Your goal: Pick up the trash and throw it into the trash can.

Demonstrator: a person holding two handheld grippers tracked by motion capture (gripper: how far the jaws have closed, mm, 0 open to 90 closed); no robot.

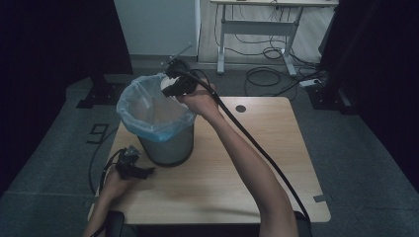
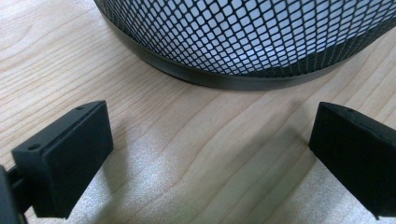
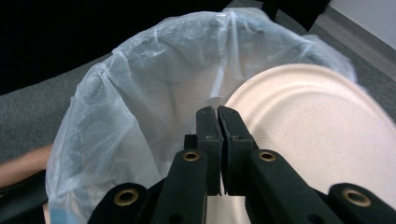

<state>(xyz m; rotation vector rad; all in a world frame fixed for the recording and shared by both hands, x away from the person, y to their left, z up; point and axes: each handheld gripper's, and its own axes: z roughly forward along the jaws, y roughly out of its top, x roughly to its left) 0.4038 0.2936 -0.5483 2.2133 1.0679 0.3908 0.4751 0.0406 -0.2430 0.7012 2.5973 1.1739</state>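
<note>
A paper plate [image 3: 317, 130] is held at its edge by the closed right gripper [image 3: 218, 116], the right arm stretched forward over the mouth of a mesh bin [image 1: 165, 145] lined with a pale blue bag [image 1: 148, 111]. The left gripper [image 2: 210, 154] is rested low on the wooden table [image 1: 237, 177] just beside the bin's base, jaws spread wide and empty. A "9" [image 1: 97, 132] is marked on the floor.
</note>
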